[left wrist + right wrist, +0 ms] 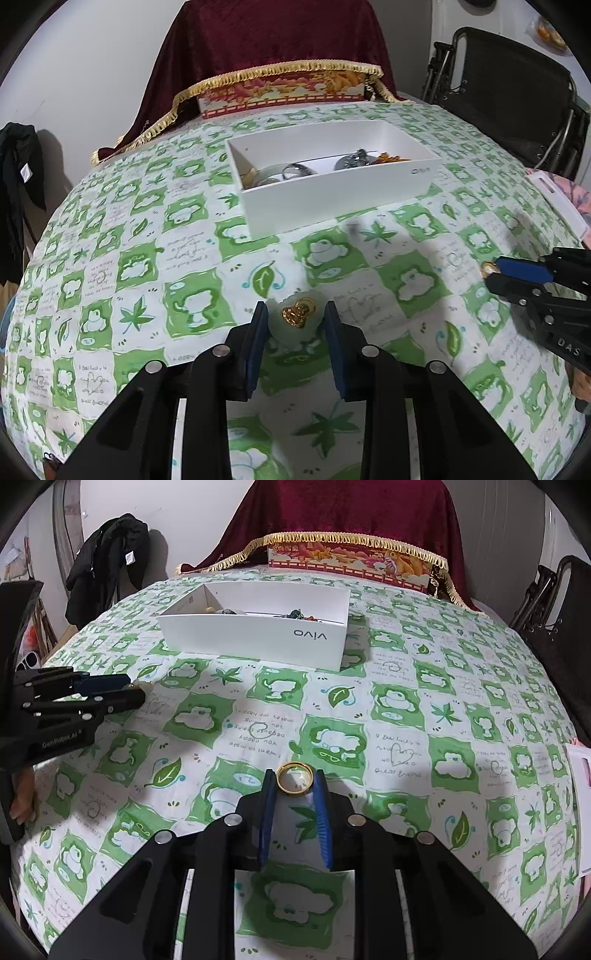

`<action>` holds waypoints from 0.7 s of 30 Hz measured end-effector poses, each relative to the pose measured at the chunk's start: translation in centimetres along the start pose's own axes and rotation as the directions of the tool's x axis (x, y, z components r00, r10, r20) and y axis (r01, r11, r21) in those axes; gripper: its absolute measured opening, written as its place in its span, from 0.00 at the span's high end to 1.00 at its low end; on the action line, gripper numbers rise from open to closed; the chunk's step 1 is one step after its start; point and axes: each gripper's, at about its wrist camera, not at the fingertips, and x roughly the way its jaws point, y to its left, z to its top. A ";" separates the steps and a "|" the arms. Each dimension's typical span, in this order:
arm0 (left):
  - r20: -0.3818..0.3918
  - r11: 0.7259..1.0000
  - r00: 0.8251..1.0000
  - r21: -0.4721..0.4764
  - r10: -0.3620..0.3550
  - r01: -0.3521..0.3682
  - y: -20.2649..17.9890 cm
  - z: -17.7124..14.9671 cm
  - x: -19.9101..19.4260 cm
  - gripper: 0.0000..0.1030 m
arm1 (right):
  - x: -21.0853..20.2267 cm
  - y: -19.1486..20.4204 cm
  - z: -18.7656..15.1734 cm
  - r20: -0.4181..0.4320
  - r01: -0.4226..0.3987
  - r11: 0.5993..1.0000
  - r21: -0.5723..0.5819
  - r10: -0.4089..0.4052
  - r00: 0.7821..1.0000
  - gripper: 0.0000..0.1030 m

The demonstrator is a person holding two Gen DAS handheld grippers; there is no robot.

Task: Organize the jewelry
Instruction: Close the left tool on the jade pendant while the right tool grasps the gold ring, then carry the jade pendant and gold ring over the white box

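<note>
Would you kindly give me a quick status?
Left gripper shut on jade pendant. Right gripper shut on gold ring. White box ahead, path clear.

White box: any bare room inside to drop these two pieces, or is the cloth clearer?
White box is crowded along its floor with jewelry. Bare tablecloth stretches between the box's near wall and both tongs, and right of the box.

Two close wrist views angled down over one shared tablecloth [192, 258], white box [258, 638] ahead.

box [332, 199] on tablecloth [147, 258], jewelry [295, 171] inside, draped stand [273, 40] behind
</note>
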 end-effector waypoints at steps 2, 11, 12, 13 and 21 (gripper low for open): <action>0.007 1.000 1.000 -0.004 -0.013 0.013 -0.1 -0.1 -0.2 0.70 | 0.0 -0.2 0.0 0.000 -0.010 1.000 0.009 0.010 1.000 0.81; 0.064 1.000 0.998 0.010 -0.002 0.001 -1.0 -0.5 -1.6 0.70 | -0.5 -0.4 0.0 0.023 -0.014 1.000 0.023 0.013 1.000 0.81; 0.071 1.000 0.997 0.016 0.004 -0.005 -1.2 -0.5 -1.8 0.70 | -0.5 -0.3 0.0 0.027 -0.013 1.000 0.024 0.012 1.000 0.81; 0.079 1.000 0.997 0.022 0.011 -0.013 -1.4 -0.6 -1.9 0.70 | -0.6 -0.4 0.0 0.031 -0.013 1.000 0.025 0.012 0.999 0.81; 0.110 0.999 0.993 0.019 0.034 -0.036 -1.5 -0.7 -2.5 0.70 | -1.8 -0.4 -0.2 0.090 -0.014 0.999 0.031 0.011 0.996 0.81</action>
